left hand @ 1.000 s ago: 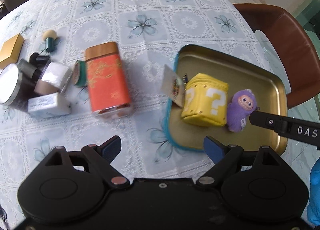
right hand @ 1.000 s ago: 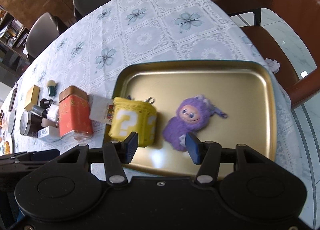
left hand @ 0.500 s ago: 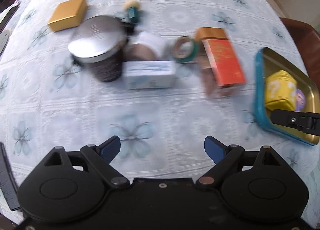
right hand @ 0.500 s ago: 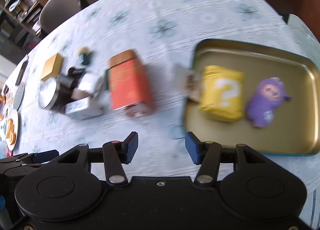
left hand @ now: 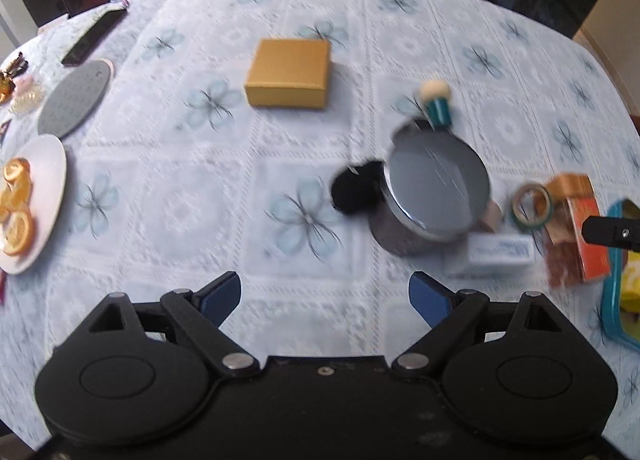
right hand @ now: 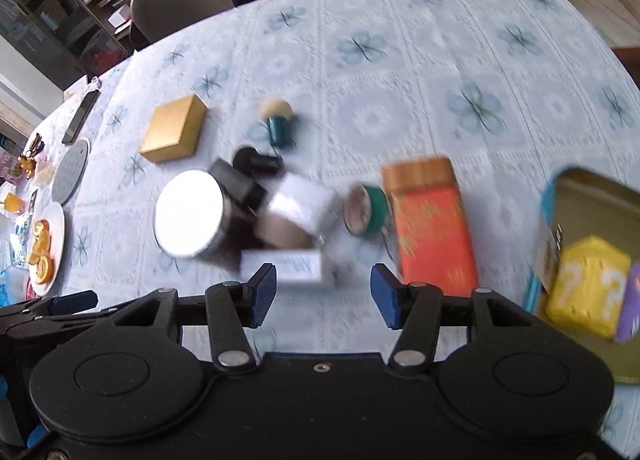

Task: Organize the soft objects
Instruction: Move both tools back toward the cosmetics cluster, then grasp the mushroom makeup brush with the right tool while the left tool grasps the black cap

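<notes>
From the left wrist we see our left gripper (left hand: 325,292) spread wide over bare tablecloth (left hand: 280,164), holding nothing — the gold tray (left hand: 616,300), mid-frame a second ago, now clips the right edge. From the right wrist, our right gripper (right hand: 323,296) stands half open and empty; the yellow cube plush (right hand: 586,284) — white question marks its only legible marks — and purple plush (right hand: 630,308) lie in the tray, now at the right edge.
</notes>
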A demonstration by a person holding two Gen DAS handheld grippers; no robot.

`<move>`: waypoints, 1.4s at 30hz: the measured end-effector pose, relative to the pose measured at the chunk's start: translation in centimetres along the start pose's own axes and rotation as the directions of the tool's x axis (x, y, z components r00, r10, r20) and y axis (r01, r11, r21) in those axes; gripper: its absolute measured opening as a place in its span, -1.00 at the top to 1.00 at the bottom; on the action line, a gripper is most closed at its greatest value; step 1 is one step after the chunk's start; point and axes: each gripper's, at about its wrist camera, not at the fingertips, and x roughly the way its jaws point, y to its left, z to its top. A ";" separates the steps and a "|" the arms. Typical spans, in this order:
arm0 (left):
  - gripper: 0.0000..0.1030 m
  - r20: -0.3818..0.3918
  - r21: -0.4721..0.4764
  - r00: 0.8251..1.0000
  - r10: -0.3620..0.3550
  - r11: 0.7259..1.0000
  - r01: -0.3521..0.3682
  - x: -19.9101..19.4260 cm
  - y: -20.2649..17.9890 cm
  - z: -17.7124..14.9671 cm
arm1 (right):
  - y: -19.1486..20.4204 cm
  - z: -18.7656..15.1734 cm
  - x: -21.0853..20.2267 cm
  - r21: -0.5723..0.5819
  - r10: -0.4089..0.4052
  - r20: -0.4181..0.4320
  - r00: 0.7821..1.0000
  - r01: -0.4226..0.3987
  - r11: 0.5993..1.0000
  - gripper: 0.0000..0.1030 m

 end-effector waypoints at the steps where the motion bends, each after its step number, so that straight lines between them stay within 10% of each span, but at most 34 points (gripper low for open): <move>1: -0.76 0.009 -0.004 1.000 0.008 1.000 -0.008 -0.1 0.5 0.6 | 0.5 0.8 0.4 -0.004 0.000 0.005 1.000 0.000 1.000 -0.03; 31: -0.78 -0.084 -0.126 0.996 -0.012 0.992 0.001 9.5 6.2 9.1 | 4.9 11.3 16.8 -0.036 -0.017 -0.039 0.999 0.016 0.999 -0.03; 35: -0.78 -0.083 -0.103 0.996 -0.045 0.994 0.036 10.3 5.3 9.6 | 4.4 11.2 17.2 -0.039 -0.016 -0.033 0.999 0.015 0.999 0.34; 42: -0.78 -0.076 -0.077 0.992 -0.102 0.992 0.096 10.8 3.2 11.4 | 3.2 11.4 15.5 0.008 0.034 -0.010 0.999 -0.034 0.999 0.36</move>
